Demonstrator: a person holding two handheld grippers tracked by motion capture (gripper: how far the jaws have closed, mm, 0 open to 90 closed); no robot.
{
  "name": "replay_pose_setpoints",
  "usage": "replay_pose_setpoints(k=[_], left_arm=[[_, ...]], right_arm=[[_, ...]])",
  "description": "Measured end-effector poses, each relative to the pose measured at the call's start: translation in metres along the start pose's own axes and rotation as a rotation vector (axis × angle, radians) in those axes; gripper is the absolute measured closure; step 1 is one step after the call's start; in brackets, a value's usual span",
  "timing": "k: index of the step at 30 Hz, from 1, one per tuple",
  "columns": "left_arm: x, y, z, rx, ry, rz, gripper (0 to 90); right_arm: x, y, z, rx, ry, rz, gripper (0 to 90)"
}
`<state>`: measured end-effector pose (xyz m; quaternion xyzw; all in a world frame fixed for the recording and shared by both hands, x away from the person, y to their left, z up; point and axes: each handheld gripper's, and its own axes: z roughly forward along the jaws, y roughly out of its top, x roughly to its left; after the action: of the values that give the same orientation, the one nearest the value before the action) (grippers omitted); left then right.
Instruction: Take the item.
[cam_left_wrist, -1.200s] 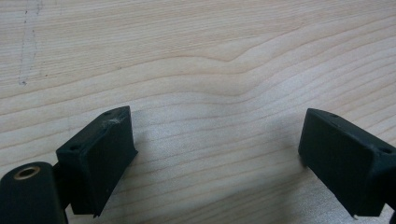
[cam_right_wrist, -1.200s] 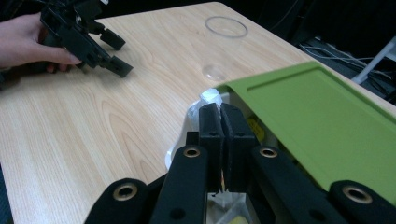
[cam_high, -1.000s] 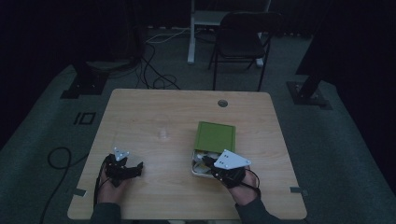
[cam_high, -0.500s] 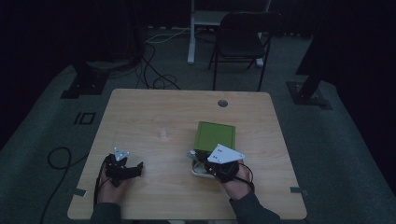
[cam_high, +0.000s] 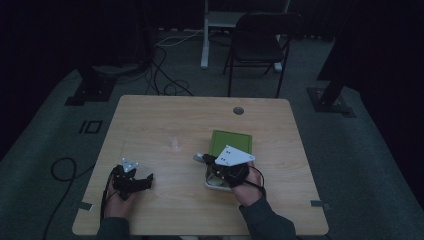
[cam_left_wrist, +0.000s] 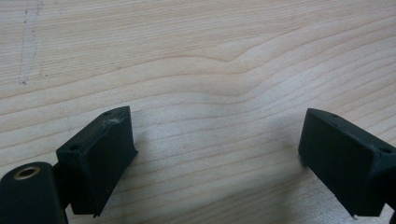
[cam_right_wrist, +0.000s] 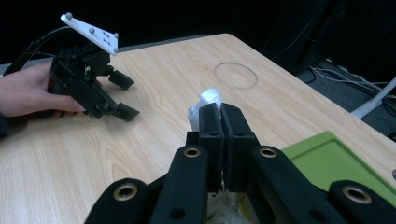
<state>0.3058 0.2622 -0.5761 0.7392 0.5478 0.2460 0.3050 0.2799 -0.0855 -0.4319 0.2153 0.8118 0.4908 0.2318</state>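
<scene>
the right gripper (cam_right_wrist: 219, 109) is clenched on a crumpled white wrapper (cam_right_wrist: 205, 103), thin and shiny, poking out at twelve o'clock; the left gripper (cam_left_wrist: 215, 140) is released.

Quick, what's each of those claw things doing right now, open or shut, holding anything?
Left gripper: open, nothing between its jaws, over the bare table.
Right gripper: shut on a small white crumpled piece.

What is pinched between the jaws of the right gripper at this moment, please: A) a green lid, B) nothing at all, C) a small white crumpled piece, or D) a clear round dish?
C: in the right gripper view, the right gripper has its jaws pressed together on a small white crumpled piece that sticks out above their tips.
</scene>
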Motion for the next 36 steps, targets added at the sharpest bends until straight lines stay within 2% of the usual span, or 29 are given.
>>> replay_pose_setpoints(k=[5, 17, 24, 36], left_arm=[[0.0, 0.0, 0.0, -0.003, 0.001, -0.004, 11.3], [0.0, 0.0, 0.0, 0.001, 0.0, 0.0, 11.3], [0.0, 0.0, 0.0, 0.004, 0.0, 0.003, 11.3], [0.0, 0.0, 0.0, 0.001, 0.0, 0.0, 11.3]], right_arm=[[0.0, 0.007, 0.004, -0.002, 0.004, -0.014, 88.4], [-0.007, 0.022, 0.017, -0.011, 0.007, -0.003, 88.5], [-0.014, 0.026, 0.027, -0.005, 0.033, 0.024, 88.6], [-0.024, 0.032, 0.037, 0.003, 0.034, 0.045, 88.6]])
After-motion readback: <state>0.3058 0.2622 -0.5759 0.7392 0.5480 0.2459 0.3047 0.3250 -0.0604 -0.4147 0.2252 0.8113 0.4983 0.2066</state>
